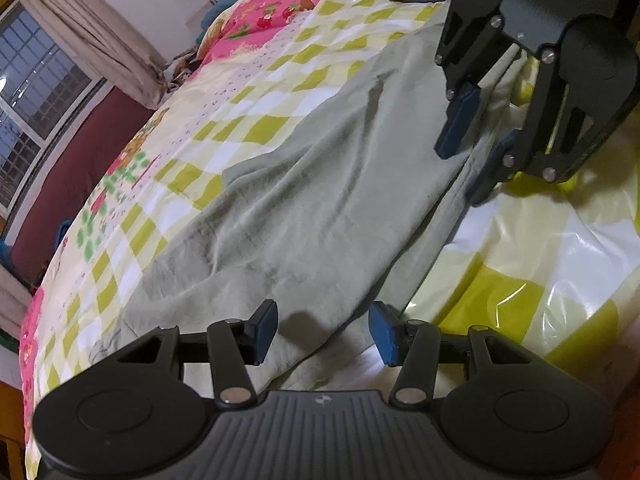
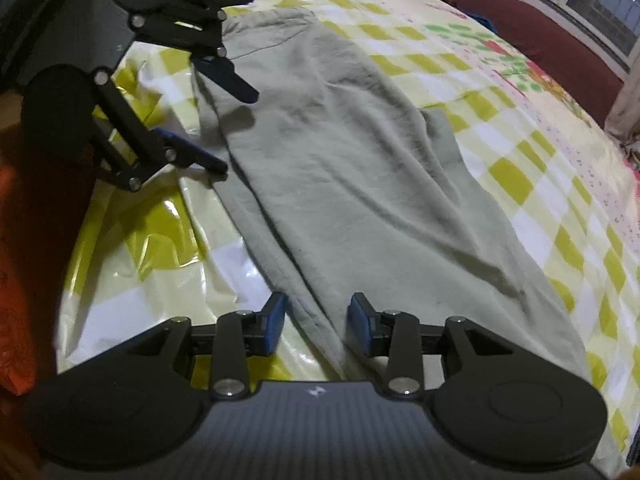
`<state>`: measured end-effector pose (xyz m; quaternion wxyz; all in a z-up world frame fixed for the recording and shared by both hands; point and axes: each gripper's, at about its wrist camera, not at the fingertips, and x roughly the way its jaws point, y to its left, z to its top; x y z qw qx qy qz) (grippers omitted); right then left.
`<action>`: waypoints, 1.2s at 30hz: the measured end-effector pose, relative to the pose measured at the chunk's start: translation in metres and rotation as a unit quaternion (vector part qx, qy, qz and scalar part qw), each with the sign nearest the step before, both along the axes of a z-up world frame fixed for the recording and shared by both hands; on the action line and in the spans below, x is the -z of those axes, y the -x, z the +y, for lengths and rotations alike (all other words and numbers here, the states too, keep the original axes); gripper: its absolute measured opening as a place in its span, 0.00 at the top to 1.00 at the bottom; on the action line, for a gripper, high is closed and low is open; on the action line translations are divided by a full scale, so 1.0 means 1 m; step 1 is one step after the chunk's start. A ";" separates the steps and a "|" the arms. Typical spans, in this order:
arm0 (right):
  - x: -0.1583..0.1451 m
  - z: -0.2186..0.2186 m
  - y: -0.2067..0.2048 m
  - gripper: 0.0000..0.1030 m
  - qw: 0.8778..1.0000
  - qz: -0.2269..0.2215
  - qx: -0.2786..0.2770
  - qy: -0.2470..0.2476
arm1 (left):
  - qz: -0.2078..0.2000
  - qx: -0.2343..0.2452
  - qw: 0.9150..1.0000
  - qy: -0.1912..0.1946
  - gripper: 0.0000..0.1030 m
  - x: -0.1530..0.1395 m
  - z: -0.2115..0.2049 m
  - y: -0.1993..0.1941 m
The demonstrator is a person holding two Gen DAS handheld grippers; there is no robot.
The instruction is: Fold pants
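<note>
Pants (image 1: 320, 208) flat on bed (image 1: 248, 92), legs stacked. L wrist view: left hand-held gripper (image 1: 324, 332) half open over cloth edge, holding nothing. R wrist view: right hand-held gripper (image 2: 316, 322) part open, straddling hem, pads not pressing. Risk: catching top layer only, or slick bedcover too.

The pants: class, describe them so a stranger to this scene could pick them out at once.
Find the bed with the yellow-and-white checked cover. The pants lie spread along it, between two black grippers. They are the only plain grey-green cloth there, wrinkled and patternless.
</note>
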<state>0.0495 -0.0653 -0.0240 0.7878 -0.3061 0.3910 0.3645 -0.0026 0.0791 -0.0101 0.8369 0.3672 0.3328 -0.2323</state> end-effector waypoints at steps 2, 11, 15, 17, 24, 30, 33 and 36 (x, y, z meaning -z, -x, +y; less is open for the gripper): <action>-0.007 -0.002 -0.004 0.64 1.000 0.014 0.006 -0.014 | 0.008 -0.006 1.000 0.012 0.37 -0.002 0.001 -0.004; -0.015 0.001 -0.014 0.62 0.995 0.038 0.045 -0.078 | 0.015 -0.017 0.999 0.032 0.37 -0.002 0.004 -0.009; 0.003 0.014 -0.010 0.63 0.999 0.019 0.026 -0.044 | 0.007 -0.023 0.999 0.034 0.37 0.002 -0.003 -0.017; 0.003 0.016 -0.006 0.65 0.999 -0.017 0.016 -0.028 | -0.002 -0.011 1.000 0.024 0.37 0.003 -0.006 -0.014; -0.002 0.012 -0.020 0.95 0.998 -0.003 0.050 -0.045 | 0.006 -0.041 0.999 0.035 0.68 0.003 -0.004 -0.026; -0.027 0.001 0.001 0.96 0.995 0.024 0.038 -0.085 | 0.026 -0.030 0.998 0.046 0.74 -0.009 0.005 -0.003; -0.006 0.006 -0.003 0.87 0.996 0.045 0.038 -0.067 | 0.030 -0.035 0.998 0.034 0.71 -0.001 0.004 0.000; 0.001 0.005 -0.012 0.81 0.994 0.065 0.057 -0.064 | 0.032 -0.050 0.998 0.035 0.67 0.003 0.005 -0.004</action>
